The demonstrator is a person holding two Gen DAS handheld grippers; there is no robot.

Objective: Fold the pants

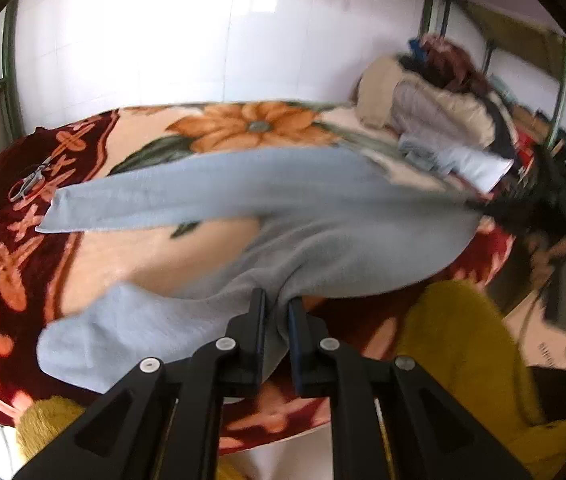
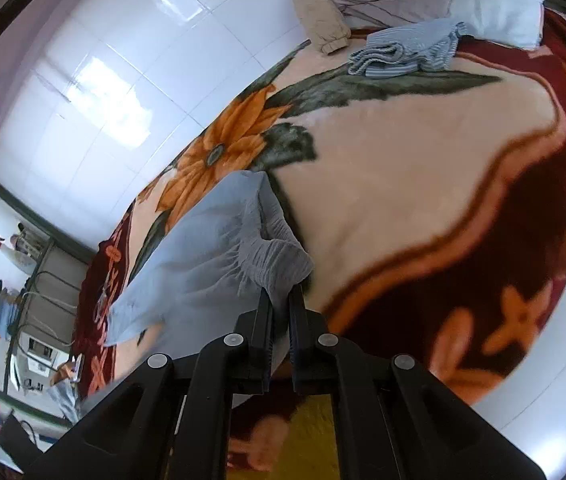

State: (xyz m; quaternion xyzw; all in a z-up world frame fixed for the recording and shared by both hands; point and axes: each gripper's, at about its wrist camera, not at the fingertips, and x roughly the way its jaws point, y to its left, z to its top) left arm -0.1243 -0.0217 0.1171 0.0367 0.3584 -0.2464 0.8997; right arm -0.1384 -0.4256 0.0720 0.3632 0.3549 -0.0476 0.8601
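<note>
Light grey-blue pants [image 1: 267,208] lie spread over a floral blanket [image 1: 131,256] on a bed, one leg reaching far left, the other bunched near the front. My left gripper [image 1: 277,304] is shut on a fold of the near leg's fabric, which rises into the jaws. In the right wrist view my right gripper [image 2: 281,294] is shut on the gathered elastic waistband of the pants [image 2: 219,248], lifted off the blanket [image 2: 423,168]; the cloth hangs off to the left.
Scissors [image 1: 31,182] lie on the blanket's far left. A pile of clothes and a pillow [image 1: 435,120] sits at the bed's far right; a folded striped blue garment [image 2: 407,50] lies near it. A yellow sleeve [image 1: 467,352] is at lower right. White tiled wall behind.
</note>
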